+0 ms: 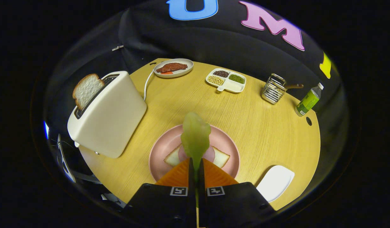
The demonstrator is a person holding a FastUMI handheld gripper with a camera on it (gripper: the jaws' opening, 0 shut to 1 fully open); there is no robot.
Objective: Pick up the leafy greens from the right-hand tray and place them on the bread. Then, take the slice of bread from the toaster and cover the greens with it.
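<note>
Green leaf (195, 136) clamped in our gripper (196, 167) hangs over the bread (221, 157); next we lower and release.

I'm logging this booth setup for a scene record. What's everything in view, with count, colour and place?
leafy greens: one, pale green, clamped between the fingers, above the pink plate
pink plate: one, just ahead of the fingers
bread on plate: one slice, white, with a pinkish slice on top
toaster: one, cream, left of the plate
bread in toaster: one slice, sticking up
oval plate: one, white, holding reddish-brown food, far side
divided dish: one, white, holding beans
wire rack: one, metal
bottle: one, green
white tray: one, right of the fingers
table: one, yellow wood
gripper: one, shut on the greens
</note>
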